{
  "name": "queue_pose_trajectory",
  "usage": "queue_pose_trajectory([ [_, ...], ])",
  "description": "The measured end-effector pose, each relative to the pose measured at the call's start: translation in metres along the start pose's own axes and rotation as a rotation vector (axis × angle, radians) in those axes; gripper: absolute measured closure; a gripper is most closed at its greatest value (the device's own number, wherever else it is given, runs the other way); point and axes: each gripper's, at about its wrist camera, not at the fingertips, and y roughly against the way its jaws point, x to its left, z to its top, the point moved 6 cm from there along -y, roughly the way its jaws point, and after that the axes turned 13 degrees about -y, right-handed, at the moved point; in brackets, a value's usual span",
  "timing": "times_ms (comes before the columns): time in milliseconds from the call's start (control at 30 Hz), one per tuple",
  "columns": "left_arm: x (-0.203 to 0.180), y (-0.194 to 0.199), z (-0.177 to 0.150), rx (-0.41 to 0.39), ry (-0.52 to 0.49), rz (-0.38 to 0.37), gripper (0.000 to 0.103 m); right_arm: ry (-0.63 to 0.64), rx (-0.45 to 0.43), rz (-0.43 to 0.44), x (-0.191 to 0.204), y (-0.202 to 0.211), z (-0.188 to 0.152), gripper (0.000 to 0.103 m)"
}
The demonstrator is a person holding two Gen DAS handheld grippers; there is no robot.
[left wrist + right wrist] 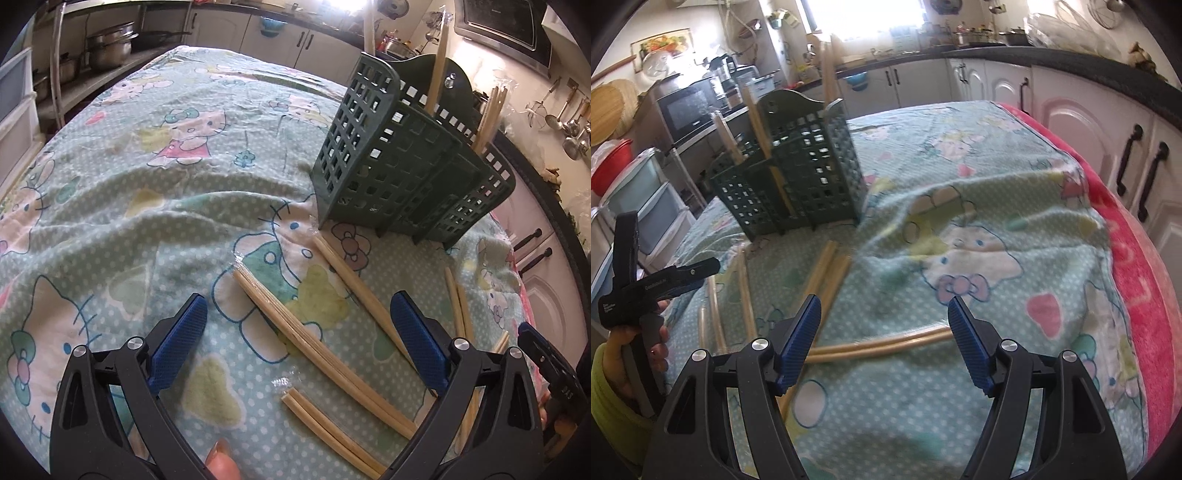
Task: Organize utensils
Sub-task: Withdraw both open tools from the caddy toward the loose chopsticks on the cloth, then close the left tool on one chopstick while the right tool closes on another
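A dark green slotted utensil holder (406,162) stands on the cartoon-print cloth, with a few chopsticks upright in it (437,70); it also shows in the right wrist view (798,166). Several wrapped pairs of bamboo chopsticks lie loose on the cloth: one long pair (314,347), a pair near the holder (354,288), a short pair close by (332,432). My left gripper (299,332) is open over the long pair. My right gripper (884,332) is open, with a chopstick pair (879,345) lying crosswise between its fingers. More pairs (827,273) lie toward the holder.
The table's right edge drops off along a pink blanket (1137,280), with white cabinets (1071,122) beyond. Pots (110,48) sit on a shelf at the far left. The left hand tool (631,288) shows at the left of the right wrist view.
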Motion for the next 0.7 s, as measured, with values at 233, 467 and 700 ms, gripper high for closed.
queue_pose_trajectory([
  [233, 0.008, -0.006, 0.006, -0.001, 0.009, 0.033, 0.025, -0.078, 0.023, -0.035, -0.025, -0.003, -0.002, 0.034],
  [467, 0.013, -0.012, 0.013, 0.005, 0.015, 0.049, 0.031, -0.126, 0.092, -0.027, -0.032, -0.021, -0.008, 0.034],
  [700, 0.022, -0.013, 0.017, 0.013, 0.016, 0.102, 0.059, -0.141, 0.08, -0.041, -0.035, -0.026, 0.0, 0.082],
])
